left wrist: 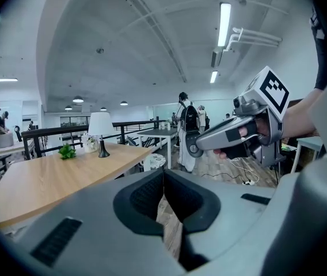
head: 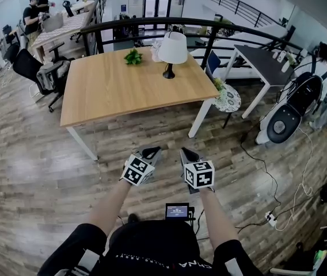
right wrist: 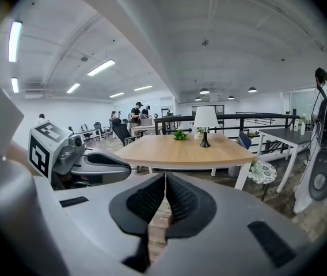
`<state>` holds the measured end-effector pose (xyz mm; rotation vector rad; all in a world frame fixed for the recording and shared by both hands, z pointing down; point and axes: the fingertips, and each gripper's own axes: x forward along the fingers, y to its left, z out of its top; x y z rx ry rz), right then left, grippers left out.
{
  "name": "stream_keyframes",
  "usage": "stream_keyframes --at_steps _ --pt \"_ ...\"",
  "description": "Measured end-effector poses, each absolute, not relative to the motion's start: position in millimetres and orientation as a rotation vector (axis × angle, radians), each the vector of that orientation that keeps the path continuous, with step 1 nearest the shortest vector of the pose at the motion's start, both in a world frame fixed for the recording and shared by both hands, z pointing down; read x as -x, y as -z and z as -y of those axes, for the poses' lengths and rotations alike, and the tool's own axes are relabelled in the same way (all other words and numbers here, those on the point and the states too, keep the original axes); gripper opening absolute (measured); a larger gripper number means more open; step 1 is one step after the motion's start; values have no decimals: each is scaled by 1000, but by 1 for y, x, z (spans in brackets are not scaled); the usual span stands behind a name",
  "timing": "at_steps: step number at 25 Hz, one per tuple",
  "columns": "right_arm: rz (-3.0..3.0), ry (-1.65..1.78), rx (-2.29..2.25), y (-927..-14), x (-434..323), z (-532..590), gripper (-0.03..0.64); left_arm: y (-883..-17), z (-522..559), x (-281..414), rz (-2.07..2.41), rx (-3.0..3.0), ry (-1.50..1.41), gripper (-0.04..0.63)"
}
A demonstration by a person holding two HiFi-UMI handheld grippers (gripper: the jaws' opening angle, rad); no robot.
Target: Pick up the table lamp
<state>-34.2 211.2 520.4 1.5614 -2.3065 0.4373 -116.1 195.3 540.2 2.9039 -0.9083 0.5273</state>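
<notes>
Lamp (head: 171, 53) stands near the far edge of the tabletop (head: 117, 91), well apart from left claw (head: 150, 150) and right claw (head: 187, 153), both closed and empty; grabbing its shade may tip it over

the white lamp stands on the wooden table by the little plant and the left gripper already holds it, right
No: the left gripper is shut on nothing, as the left gripper view shows. The white lamp does stand on the wooden table by the little plant.

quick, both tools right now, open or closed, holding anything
left tool: closed, holding nothing
right tool: closed, holding nothing
</notes>
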Motion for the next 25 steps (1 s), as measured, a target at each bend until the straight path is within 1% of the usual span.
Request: stream_keyframes --at_steps 8,25 --pt "2308 -460 -1567 -527 14 -212 31 -544 -192 101 918 -2897 -525 18" --pt "2329 -515 -1531 -543 -78 -188 31 -553 -172 20 970 -2868 -580 18"
